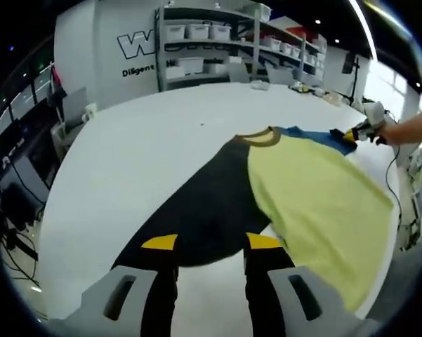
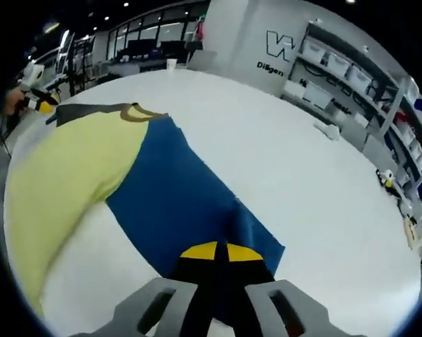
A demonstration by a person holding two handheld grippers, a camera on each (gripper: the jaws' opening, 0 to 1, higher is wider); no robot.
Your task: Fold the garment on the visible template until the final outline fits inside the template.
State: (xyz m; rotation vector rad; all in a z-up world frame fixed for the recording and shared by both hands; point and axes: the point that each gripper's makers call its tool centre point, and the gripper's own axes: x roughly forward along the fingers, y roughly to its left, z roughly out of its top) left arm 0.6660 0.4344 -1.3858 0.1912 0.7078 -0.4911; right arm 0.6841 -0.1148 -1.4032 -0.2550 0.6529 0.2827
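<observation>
A shirt lies flat on the white table point(image 1: 147, 154), with a yellow body point(image 1: 323, 203), a dark grey side point(image 1: 203, 203), a blue side point(image 2: 175, 196) and a brown collar point(image 1: 261, 137). My left gripper point(image 1: 211, 242) is open, its yellow-tipped jaws wide apart over the dark side's near edge. My right gripper point(image 2: 218, 251) is shut on the blue side's near edge, yellow tips meeting over the cloth. In the left gripper view, the right gripper point(image 1: 354, 132) shows in a hand at the blue end. In the right gripper view, the left gripper point(image 2: 36, 97) is by the dark end.
Shelves with white bins point(image 1: 196, 31) stand behind the table, beside a wall with lettering point(image 2: 277, 45). Small items lie at the table's far end point(image 1: 298, 86) and near its right side point(image 2: 324, 128). Desks and cables point(image 1: 14, 189) sit beyond the left edge.
</observation>
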